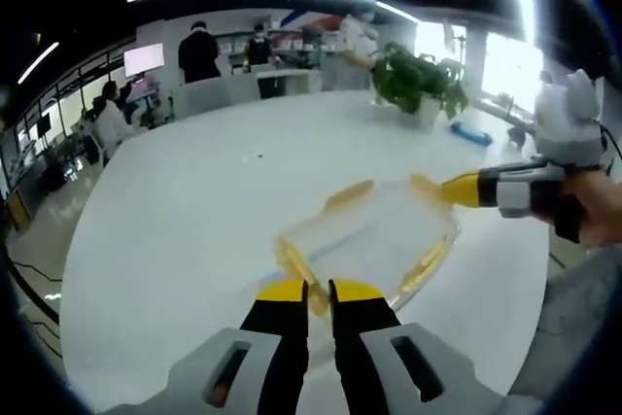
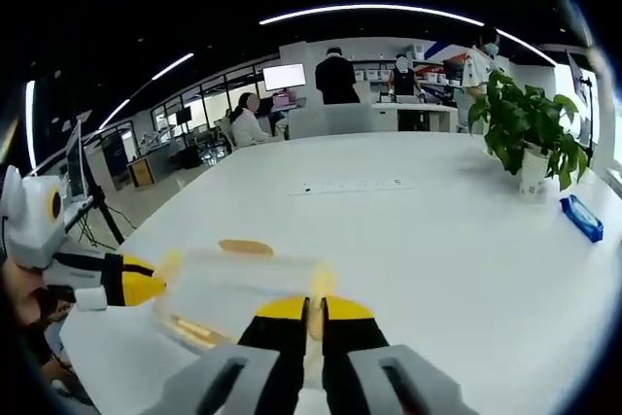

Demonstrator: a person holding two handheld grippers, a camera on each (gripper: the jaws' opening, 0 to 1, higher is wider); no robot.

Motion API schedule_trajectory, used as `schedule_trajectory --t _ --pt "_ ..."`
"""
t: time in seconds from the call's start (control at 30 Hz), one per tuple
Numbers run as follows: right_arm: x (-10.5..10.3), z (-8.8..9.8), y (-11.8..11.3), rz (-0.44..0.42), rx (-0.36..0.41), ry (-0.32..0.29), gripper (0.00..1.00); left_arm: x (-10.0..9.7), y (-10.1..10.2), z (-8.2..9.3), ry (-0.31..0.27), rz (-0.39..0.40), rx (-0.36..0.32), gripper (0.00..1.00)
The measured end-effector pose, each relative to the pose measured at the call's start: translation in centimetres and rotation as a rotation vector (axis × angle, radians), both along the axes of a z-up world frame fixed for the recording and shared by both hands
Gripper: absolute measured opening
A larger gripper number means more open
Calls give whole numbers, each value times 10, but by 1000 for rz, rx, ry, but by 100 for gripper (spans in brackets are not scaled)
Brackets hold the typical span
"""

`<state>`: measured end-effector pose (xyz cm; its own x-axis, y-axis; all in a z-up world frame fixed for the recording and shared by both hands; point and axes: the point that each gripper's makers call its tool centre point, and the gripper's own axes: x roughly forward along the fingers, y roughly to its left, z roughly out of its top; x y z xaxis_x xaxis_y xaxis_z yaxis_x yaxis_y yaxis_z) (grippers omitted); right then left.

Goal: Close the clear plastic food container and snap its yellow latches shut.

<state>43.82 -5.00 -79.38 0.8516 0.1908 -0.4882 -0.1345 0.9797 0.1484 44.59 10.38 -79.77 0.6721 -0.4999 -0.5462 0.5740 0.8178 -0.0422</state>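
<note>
Nearest, the left gripper [image 1: 318,296] is pinched on a yellow latch [image 1: 294,264] at 6 o'clock. The right gripper [image 2: 316,316] likewise clamps the opposite latch [image 2: 322,289]. The container [image 1: 374,238] sits on the table [image 1: 194,211], lid apparently on; other latches [image 1: 348,194] look unsnapped.

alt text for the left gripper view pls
The left tongs pinch a yellow latch of a clear plastic food container on a white table, while the right tongs grip the opposite latch. A potted plant stands behind.
</note>
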Motion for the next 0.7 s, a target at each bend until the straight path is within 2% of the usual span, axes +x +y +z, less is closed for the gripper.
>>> schedule_trajectory --t 0.17,0.33,0.37,0.47,0.57,0.7 --pt "0 3 -6 -18 9 1 1 0 3 1 -2 2 2 6" --pt "4 12 -15 -37 14 -20 1 3 13 1 4 39 7 8" --pt "5 12 -16 -38 15 -19 1 6 16 6 -23 55 1 9" --pt "6 12 -18 -36 -5 -12 2 12 21 15 -41 72 -23 10" --pt "7 13 -14 -28 19 -21 3 17 26 21 -53 84 -33 9" --pt "6 12 -2 1 18 -15 6 20 28 18 -50 88 -27 10"
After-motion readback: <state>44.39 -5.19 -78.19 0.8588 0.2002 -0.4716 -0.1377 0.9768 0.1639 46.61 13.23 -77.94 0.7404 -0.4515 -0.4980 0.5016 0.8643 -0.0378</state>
